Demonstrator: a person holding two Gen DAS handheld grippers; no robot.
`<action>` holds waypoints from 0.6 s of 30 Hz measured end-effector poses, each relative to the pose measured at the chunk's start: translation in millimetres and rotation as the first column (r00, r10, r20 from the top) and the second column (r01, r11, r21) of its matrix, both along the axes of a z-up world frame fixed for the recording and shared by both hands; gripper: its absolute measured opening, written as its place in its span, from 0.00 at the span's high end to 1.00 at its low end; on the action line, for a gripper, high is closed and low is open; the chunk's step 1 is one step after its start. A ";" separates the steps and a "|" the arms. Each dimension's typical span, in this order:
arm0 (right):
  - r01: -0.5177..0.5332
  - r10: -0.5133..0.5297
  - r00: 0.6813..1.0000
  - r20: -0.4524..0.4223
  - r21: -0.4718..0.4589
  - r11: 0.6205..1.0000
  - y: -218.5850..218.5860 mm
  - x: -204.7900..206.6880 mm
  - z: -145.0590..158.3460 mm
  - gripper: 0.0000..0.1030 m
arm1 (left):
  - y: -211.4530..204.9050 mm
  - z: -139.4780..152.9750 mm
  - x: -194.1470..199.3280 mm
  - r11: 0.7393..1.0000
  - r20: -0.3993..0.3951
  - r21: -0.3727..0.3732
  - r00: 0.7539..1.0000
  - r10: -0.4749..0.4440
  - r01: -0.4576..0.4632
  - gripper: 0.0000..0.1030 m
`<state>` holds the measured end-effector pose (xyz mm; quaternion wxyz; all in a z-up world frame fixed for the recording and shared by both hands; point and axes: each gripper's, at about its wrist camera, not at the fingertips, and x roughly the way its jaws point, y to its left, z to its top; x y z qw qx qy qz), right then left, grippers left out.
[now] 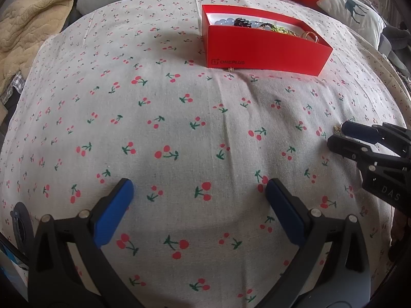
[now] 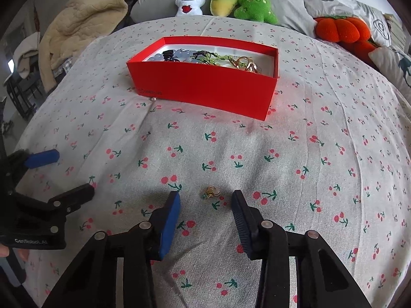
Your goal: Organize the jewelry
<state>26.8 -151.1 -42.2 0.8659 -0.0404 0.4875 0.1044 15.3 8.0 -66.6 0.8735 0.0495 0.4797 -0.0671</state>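
Note:
A red box (image 2: 205, 87) sits on the cherry-print cloth and holds several pieces of jewelry: beads, a green chain and gold rings (image 2: 245, 63). It also shows in the left wrist view (image 1: 262, 48). A small gold and green earring (image 2: 211, 192) lies on the cloth just ahead of my open right gripper (image 2: 205, 200), between its fingertips. A tiny stud (image 2: 154, 99) lies by the box's front left corner. My left gripper (image 1: 199, 188) is open and empty over bare cloth. The right gripper also shows in the left wrist view (image 1: 337, 133), with the earring (image 1: 337, 128) at its tips.
Plush toys (image 2: 226, 0) and an orange plush (image 2: 339, 29) line the back edge with grey pillows. A beige blanket (image 2: 84, 18) lies at the back left. The left gripper (image 2: 64, 174) shows at the left of the right wrist view.

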 end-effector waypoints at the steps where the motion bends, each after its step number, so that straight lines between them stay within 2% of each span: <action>1: 0.002 -0.002 1.000 -0.001 0.004 1.000 -0.5 0.2 0.0 0.65 | 0.0 0.0 0.0 1.000 0.000 0.000 1.000 0.000 0.000 0.00; 5: 0.010 -0.009 1.000 -0.007 0.014 1.000 -3.1 3.1 0.0 0.73 | 0.1 0.1 0.2 1.000 0.000 0.000 1.000 0.000 0.000 0.00; 7: 0.011 -0.011 1.000 -0.011 0.019 1.000 -4.3 4.3 0.0 0.83 | 0.1 -0.2 0.0 1.000 0.000 0.000 1.000 0.003 -0.003 0.00; 9: 0.013 -0.012 1.000 -0.017 0.023 1.000 -5.4 5.5 0.2 0.88 | 0.0 -0.5 0.0 1.000 -0.003 0.000 1.000 0.007 -0.007 0.00; 18: 0.035 -0.033 0.999 -0.023 0.065 0.997 -14.7 9.2 13.2 0.93 | -2.9 2.8 7.1 1.000 -0.033 -0.003 0.999 -0.009 0.009 0.00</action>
